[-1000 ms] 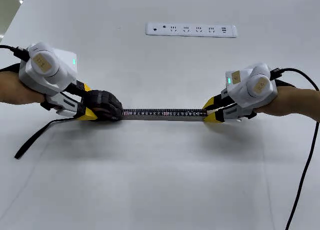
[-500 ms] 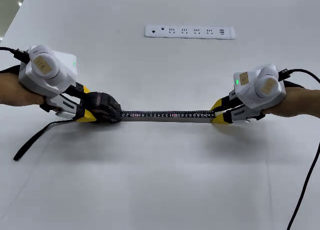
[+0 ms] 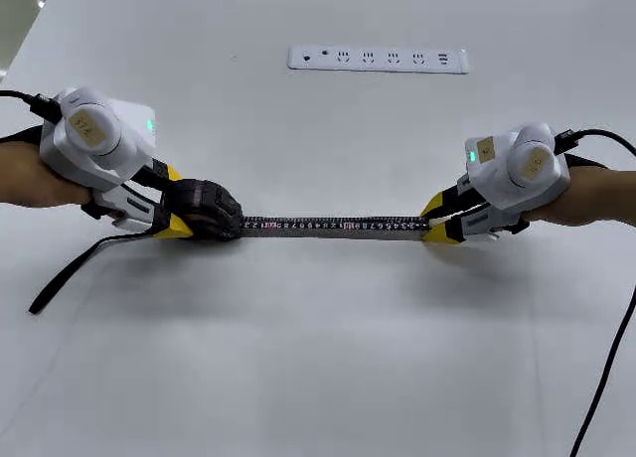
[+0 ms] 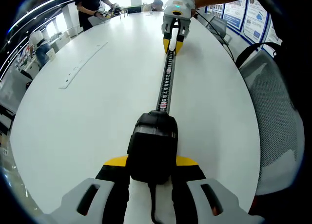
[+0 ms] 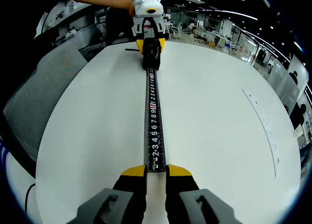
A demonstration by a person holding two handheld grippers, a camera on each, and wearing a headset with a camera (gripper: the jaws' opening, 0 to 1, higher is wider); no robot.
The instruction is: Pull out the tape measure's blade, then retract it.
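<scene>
Jaws, left: we see the left gripper clenched on the black tape measure case, with one yellow tip on each flank.
Case: it sits on the white table at about 9 o'clock in the head view, and its black strap trails toward 8 o'clock.
Blade: the blade is drawn out of the case toward 3 o'clock and runs low along the table from gripper to gripper.
Blade print: in the right gripper view we read 2 through 9 in black, then a red mark; the farther numerals are too small for us.
Jaws, right: the right gripper pinches the blade's free end between its yellow tips at about 3 o'clock.
Gripper stickers: each body carries a tan label whose writing we cannot read.
Power strip: the white power strip lies at 12 o'clock, well apart from the blade, with no brand legible.
</scene>
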